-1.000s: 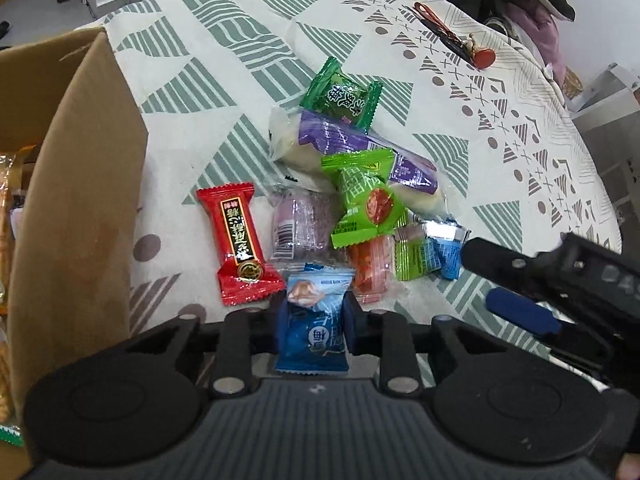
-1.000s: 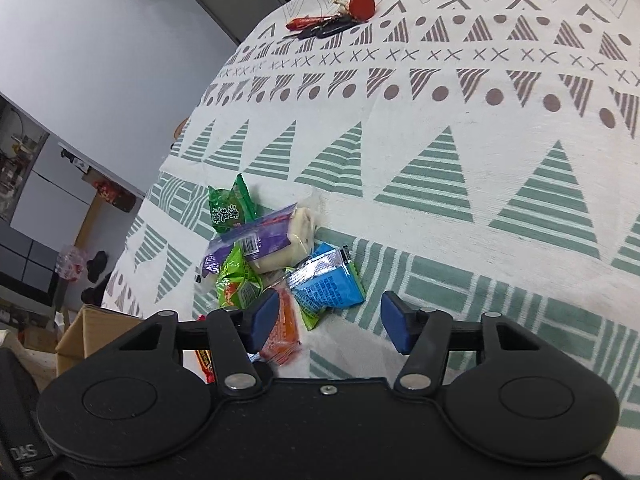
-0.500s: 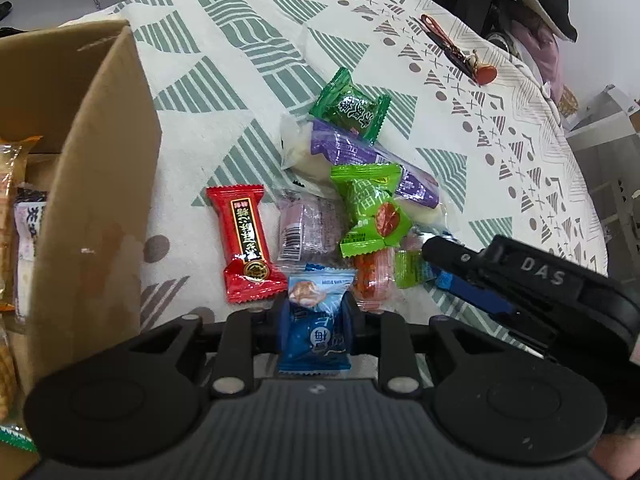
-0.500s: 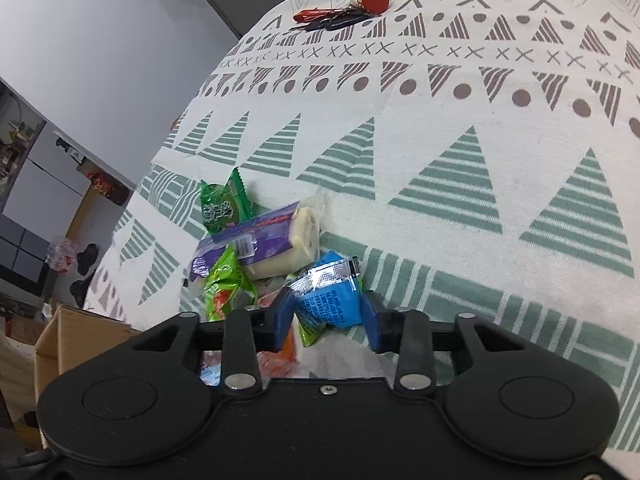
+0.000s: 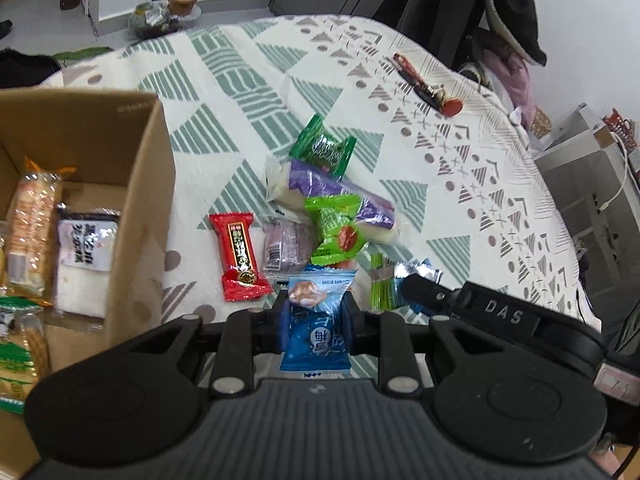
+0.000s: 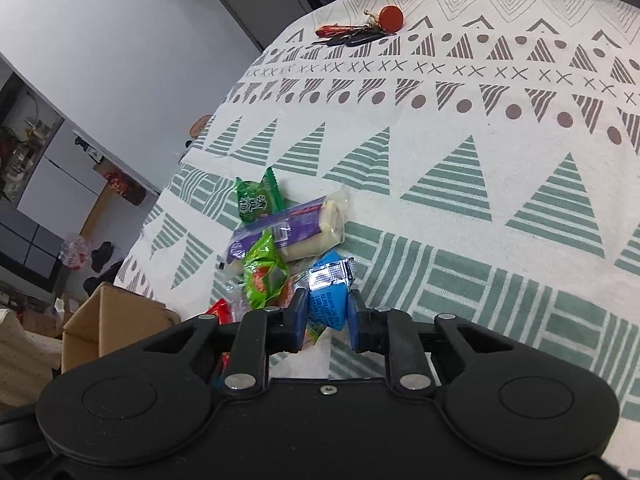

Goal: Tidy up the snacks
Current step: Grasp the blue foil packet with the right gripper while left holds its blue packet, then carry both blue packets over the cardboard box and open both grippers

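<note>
The left gripper [image 5: 316, 314] is clamped on a blue plum-candy packet [image 5: 317, 320], held above the patterned tablecloth [image 5: 240, 92] beside the open cardboard box [image 5: 136, 184]. The right gripper [image 6: 327, 322] is clamped on a blue foil-ended snack packet [image 6: 326, 300] at the near edge of the snack pile, by the purple-wrapped roll [image 6: 296, 232].

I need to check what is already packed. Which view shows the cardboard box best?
The left wrist view: the cardboard box stands open beside the loose snacks, and several wrapped snacks are visible inside it. The right wrist view catches only an outer corner of the box beyond its tongs, with nothing of the inside.
</note>
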The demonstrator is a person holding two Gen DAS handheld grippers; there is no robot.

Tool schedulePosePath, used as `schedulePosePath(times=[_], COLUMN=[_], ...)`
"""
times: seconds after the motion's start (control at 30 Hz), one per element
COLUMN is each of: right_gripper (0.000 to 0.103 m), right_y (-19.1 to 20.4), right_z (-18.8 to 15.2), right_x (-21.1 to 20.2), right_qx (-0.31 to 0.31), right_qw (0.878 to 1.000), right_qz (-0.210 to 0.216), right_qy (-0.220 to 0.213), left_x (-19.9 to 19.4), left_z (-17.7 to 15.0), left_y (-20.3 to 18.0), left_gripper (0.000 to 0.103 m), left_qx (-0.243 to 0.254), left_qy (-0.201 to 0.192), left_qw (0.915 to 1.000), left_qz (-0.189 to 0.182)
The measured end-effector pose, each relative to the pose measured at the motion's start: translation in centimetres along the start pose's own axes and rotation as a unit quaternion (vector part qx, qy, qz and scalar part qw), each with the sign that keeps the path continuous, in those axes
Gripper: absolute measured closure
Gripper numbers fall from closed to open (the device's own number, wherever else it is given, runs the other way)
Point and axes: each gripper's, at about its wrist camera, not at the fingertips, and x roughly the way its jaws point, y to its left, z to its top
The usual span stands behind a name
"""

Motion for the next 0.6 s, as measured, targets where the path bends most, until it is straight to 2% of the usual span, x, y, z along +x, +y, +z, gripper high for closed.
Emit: schedulePosePath(times=[0.6], right_gripper=[0.083], right_y=[3.7], right_z=[-1.8], right_x=[-5.1], right_qx=[-0.039], right_qw=[0.995], right_qz=[0.075], right_qy=[-0.046], left_x=[-7.9], left_z=[-0.1], left_y=[0.8], left_gripper=[0.079], left_qx=[-0.002], left_qy=[-0.073], left_qw=[0.9971], left_qz=[0.024])
